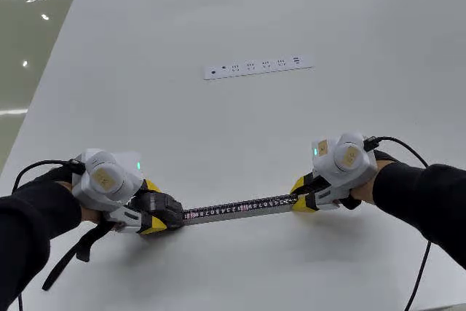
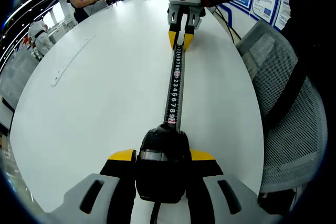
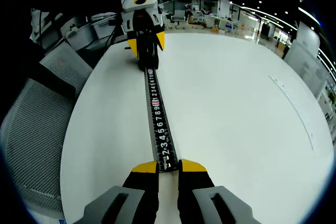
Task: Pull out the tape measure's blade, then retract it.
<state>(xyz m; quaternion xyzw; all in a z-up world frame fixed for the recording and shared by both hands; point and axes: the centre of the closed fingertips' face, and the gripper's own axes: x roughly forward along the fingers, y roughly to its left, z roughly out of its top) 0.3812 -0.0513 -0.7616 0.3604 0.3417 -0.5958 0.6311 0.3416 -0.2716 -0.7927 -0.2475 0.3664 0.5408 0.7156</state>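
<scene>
My left claw clamps the tape measure case and my right claw pinches the blade tip. Blade's stretched between them along the bench — well apart from the socket strip, on my side.

Open tabletop: from the blade toward 12 o'clock we see bare white tabletop, with broad room for either tool to pass.
Far obstacle: a flat white socket strip lies at 12 o'clock, well apart from both tools.
Middle barrier: the blade stretches low over the tabletop from 9 to 3 o'clock.
Barrier ends: the left tool is clamped on the tape measure at 9 o'clock, and the right tool pinches the blade tip at 3 o'clock.
Near edge: we have a narrower band of tabletop at 6 o'clock, with a black strap at 7 o'clock and a cable at 5 o'clock.
Beyond the edge: a mesh chair stands at 6 o'clock.
</scene>
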